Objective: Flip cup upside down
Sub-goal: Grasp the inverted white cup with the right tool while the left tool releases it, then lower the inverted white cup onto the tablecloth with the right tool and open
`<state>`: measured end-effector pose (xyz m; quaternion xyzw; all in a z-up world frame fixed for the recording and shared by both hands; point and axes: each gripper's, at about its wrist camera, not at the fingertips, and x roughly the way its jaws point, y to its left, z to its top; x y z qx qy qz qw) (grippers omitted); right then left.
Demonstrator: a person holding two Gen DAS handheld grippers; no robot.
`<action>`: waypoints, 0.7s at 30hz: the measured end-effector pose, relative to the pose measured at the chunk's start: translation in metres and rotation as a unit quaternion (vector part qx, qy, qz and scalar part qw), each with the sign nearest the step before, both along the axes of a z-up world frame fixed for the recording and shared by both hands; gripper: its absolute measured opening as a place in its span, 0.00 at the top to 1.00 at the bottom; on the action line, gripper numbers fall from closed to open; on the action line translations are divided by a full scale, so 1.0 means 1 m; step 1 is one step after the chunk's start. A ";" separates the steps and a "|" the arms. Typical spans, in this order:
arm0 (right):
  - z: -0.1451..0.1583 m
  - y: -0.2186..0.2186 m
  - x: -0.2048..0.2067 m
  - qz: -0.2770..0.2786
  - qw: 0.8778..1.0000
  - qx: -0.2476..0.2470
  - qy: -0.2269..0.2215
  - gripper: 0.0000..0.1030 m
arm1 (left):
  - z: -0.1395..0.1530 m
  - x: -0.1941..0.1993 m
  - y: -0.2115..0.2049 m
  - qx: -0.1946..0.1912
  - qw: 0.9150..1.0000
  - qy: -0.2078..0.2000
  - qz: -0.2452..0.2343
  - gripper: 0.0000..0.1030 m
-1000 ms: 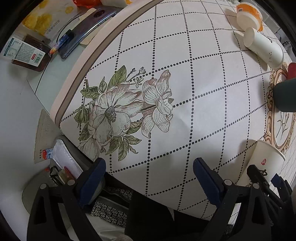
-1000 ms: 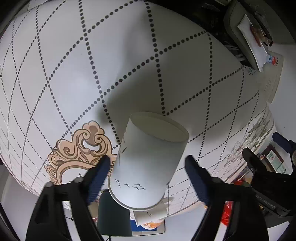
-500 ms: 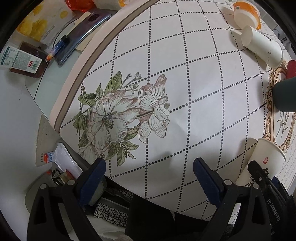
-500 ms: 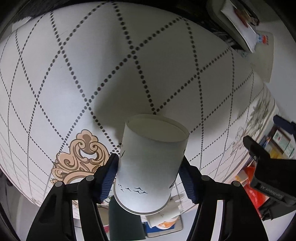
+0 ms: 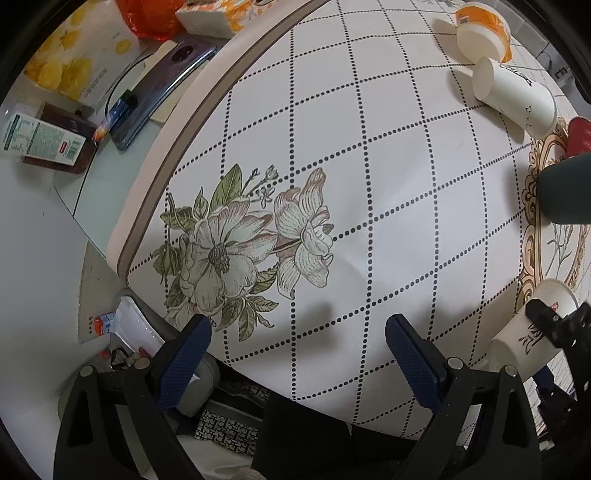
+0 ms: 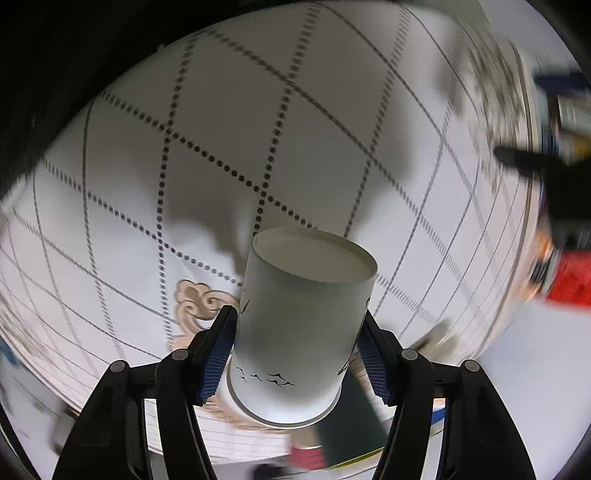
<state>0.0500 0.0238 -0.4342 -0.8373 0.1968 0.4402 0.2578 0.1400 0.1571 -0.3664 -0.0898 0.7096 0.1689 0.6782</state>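
My right gripper [image 6: 295,354] is shut on a white paper cup [image 6: 299,325] with small black bird marks. Its flat base points away from the camera and its rim lies nearest the lens. The cup hangs above the white dotted tablecloth [image 6: 314,110]. In the left wrist view the same cup [image 5: 532,332] shows at the right edge, held tilted by the other gripper's black fingers. My left gripper [image 5: 295,347] is open and empty above the flower print [image 5: 240,251].
Another white paper cup [image 5: 513,98] lies on its side at the far right, beside an orange-and-white tub [image 5: 480,33]. A dark green cylinder [image 5: 565,192] stands at the right edge. A phone [image 5: 162,85], boxes and tissue packs lie left of the table edge.
My right gripper closed on the cup, lifted it and is swinging; its view is now blurred. My left gripper stayed open and shifted only slightly.
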 end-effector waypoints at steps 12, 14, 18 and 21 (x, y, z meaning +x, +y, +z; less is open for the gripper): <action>0.005 0.012 0.040 -0.326 0.943 0.024 0.066 0.36 | 0.011 0.019 -0.031 0.007 0.999 -0.005 -0.047 0.06; 0.006 0.010 0.048 -0.371 0.925 0.027 0.072 0.36 | 0.014 0.022 -0.038 0.006 0.998 -0.007 -0.057 0.06; 0.006 0.004 0.063 -0.474 0.876 0.029 0.088 0.36 | 0.017 0.027 -0.049 0.006 0.997 -0.012 -0.072 0.06; 0.002 -0.004 0.075 -0.561 0.821 0.019 0.103 0.36 | 0.020 0.030 -0.057 0.007 0.997 -0.014 -0.082 0.06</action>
